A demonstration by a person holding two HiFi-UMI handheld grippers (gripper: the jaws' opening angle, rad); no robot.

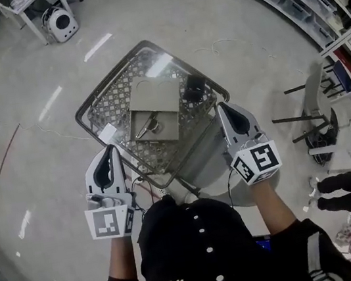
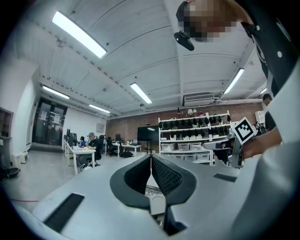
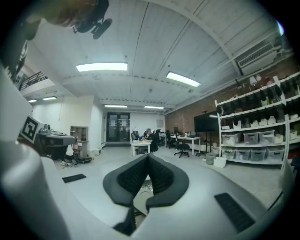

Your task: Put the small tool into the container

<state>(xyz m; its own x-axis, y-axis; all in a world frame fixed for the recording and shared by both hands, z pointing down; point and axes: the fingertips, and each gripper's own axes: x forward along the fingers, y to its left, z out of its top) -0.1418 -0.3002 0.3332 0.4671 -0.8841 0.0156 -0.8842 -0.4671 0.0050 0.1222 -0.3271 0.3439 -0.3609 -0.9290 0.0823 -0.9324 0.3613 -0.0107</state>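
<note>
Head view, left tongs (image 1: 106, 149), right tongs (image 1: 222, 106) closed

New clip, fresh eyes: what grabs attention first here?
Two grey grippers, the left gripper and right gripper, jaws shut and empty, frame the head view. Between them, lower down, an open cardboard box sits on a mesh table, with a metal tool lying inside it.

Looks like an open-plan lab slash office. Bare grey floor (image 1: 43, 145), brick back wall (image 2: 126, 127), strip lights (image 2: 78, 33) overhead, white shelving (image 2: 194, 138) stacked with bins, white desks (image 2: 82, 151) with people (image 2: 91, 139) sitting at them, rolling chairs (image 3: 182, 149), big dark screen (image 2: 147, 133), maybe a TV.
</note>
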